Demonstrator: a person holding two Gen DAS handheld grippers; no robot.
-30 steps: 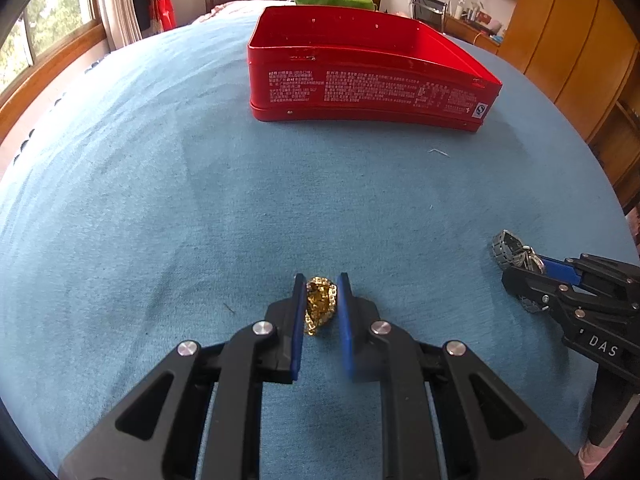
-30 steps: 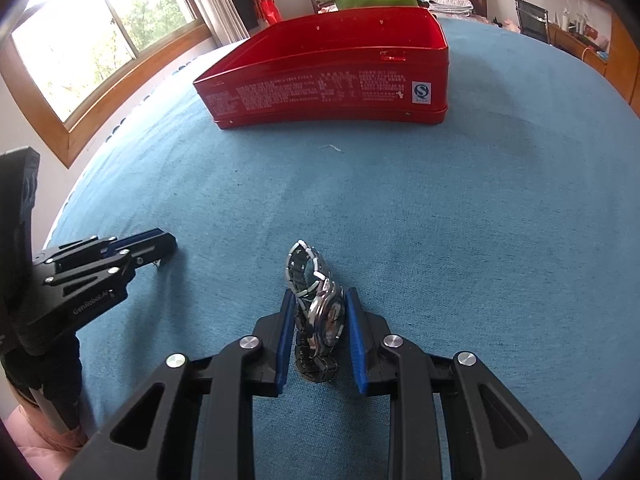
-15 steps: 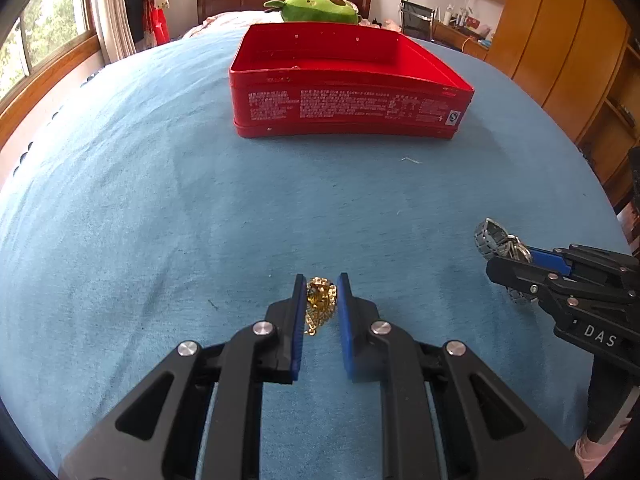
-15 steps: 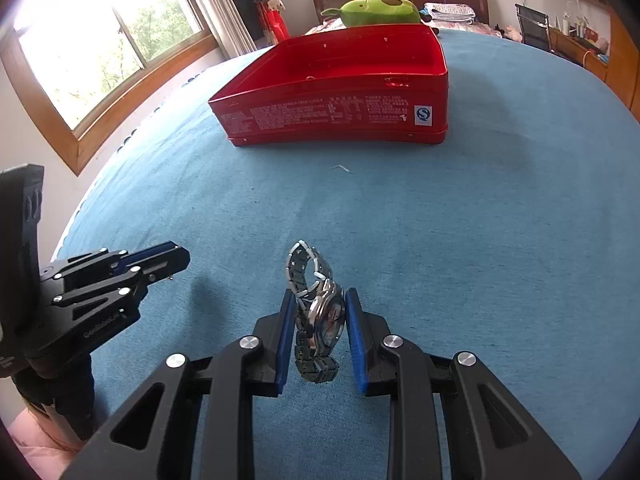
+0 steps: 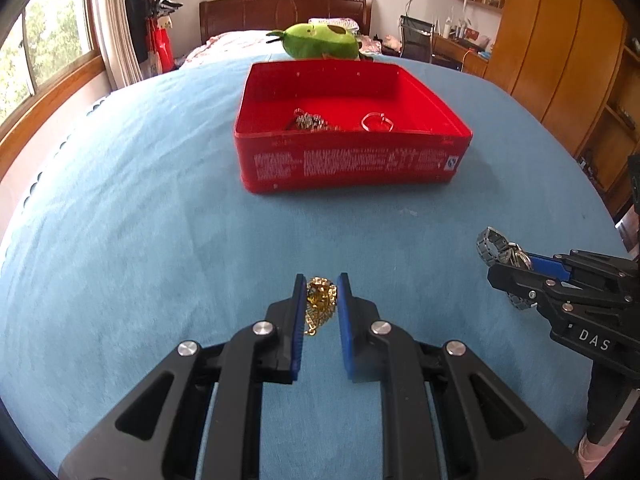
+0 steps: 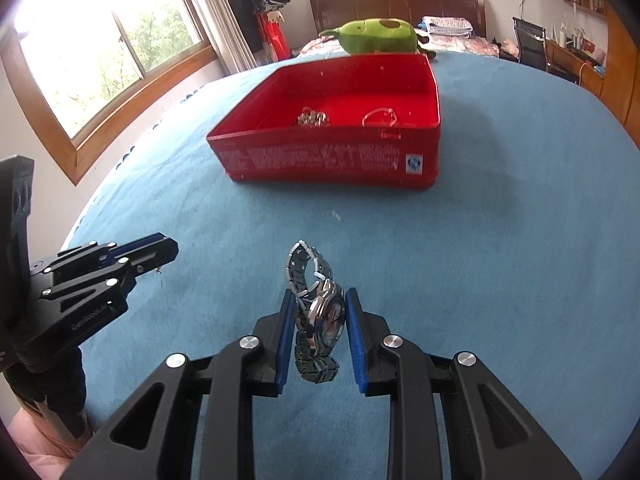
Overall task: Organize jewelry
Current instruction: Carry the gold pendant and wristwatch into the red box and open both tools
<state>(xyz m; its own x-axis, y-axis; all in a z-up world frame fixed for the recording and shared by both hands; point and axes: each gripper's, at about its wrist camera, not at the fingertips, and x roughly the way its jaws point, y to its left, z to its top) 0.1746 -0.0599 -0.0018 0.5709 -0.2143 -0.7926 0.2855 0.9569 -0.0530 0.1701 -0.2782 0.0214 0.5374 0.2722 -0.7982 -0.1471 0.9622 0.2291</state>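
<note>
The red tin (image 5: 352, 168) lies at twelve o'clock of both carriers, long side facing them; the left hand-held gripper (image 5: 320, 300) is clamped on a gold chain (image 5: 319, 302), the right hand-held gripper (image 6: 320, 316) pinches a steel wristwatch (image 6: 320, 312), seemingly equally near, both clear of the blue bedspread (image 5: 140, 220)

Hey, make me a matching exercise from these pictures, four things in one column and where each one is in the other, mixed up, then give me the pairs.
Things:
1. gold chain
2. silver watch
3. clear ring
4. green plush toy

Places:
A. lying inside the red tin
B. clamped in the right tool
C. behind the red tin, at the far edge of the blue cloth
D. clamped in the left tool

Pairs: 1-D, 2-B, 3-A, 4-C
</note>
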